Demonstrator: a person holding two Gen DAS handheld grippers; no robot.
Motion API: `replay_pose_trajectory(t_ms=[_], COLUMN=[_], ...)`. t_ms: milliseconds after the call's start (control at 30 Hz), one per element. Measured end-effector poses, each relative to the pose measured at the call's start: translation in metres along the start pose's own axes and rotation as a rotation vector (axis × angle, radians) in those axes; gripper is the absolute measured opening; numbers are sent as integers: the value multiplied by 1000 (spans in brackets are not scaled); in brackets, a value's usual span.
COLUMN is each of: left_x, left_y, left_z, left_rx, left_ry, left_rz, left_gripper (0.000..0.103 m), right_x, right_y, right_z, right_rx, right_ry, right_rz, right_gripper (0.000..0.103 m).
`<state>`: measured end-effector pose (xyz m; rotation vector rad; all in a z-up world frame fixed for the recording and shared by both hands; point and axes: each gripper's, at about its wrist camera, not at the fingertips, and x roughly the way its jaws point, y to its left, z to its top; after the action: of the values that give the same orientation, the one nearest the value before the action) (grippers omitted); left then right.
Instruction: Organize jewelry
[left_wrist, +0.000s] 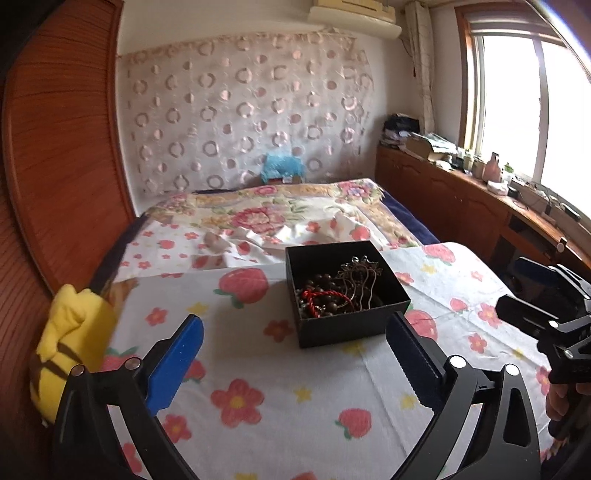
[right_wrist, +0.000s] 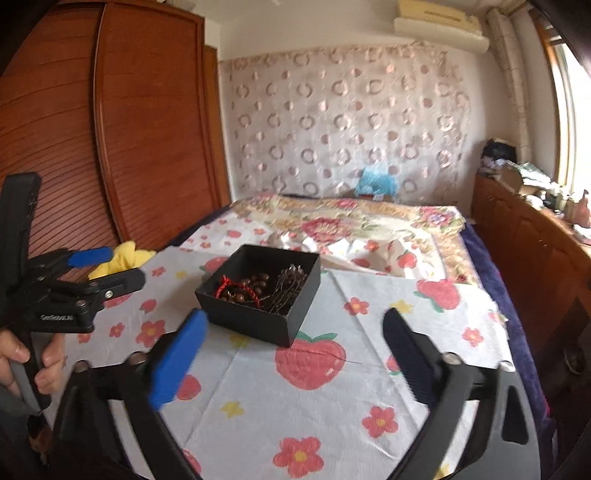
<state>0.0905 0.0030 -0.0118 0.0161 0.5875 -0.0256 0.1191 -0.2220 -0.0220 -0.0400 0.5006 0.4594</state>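
Observation:
A black open box (left_wrist: 354, 328) stands on a cloth with strawberries and flowers (left_wrist: 280, 406). It holds a dark bead bracelet (left_wrist: 325, 284), a red cord (left_wrist: 325, 297) and a silver hairpin (left_wrist: 360, 275). The box also shows in the right wrist view (right_wrist: 291, 317) with the beads (right_wrist: 255, 284) and red cord (right_wrist: 225, 286) inside. My left gripper (left_wrist: 295, 354) is open and empty, just short of the box. My right gripper (right_wrist: 295, 350) is open and empty, close in front of the box. Each gripper shows in the other's view, at the right (left_wrist: 517, 295) and at the left (right_wrist: 107, 266).
A yellow plush toy (left_wrist: 74, 339) lies at the cloth's left edge. A bed with a floral blanket (left_wrist: 266, 210) lies behind. A wooden wardrobe (right_wrist: 147, 129) stands left. A cluttered wooden cabinet (left_wrist: 461, 192) runs under the window on the right.

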Motion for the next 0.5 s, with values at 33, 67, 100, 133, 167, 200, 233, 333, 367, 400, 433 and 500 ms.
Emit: replay_pose_trajectory(t_ms=[33,67,100,133,167,200,233,333,367,400,433,500], left_x=[-5,-9,-15,-19,-22,-25,-28,-36,-37,-38,-39,-40], left_y=[0,-1,-2,-2,-3,-4,-5,-8,-8,-9,-9,-10], left_z=[-1,-3,-5,-6,-7,-8,-10,-12,-13,-14,-14,-15], left_rx=[1,2,5,6,5,5,3,6,9,10,10,8], left_ry=[-7,-14,-27,-31,-34,-35,-38,-41,-41,-42,-44,-47], left_rz=[1,3,10,12,11,9,6,11,14,17,20,22], left_gripper=[95,95,95,95,95,95,95,95,95,95,95,95], right_x=[-4,-8,-11,-15,-18,-21,-24,-30,-31,-32,-33,-34], right_y=[2,3,4,5,5,6,6,6,6,5,6,5], right_z=[-1,-2,-3,-5,-6,-7,-9,-13,-14,-15,-14,-15], right_rx=[4,6,11,20,31,39,48,58,60,62,63,66], right_ry=[-3,-3,-5,-8,-14,-19,-24,-30,-32,-36,-38,-41], right_rz=[-13,-19,-29,-42,-51,-54,-55,-65,-66,-67,-68,-69], right_gripper=[100,100,100,100,100,100,100,100,100,100,100,100])
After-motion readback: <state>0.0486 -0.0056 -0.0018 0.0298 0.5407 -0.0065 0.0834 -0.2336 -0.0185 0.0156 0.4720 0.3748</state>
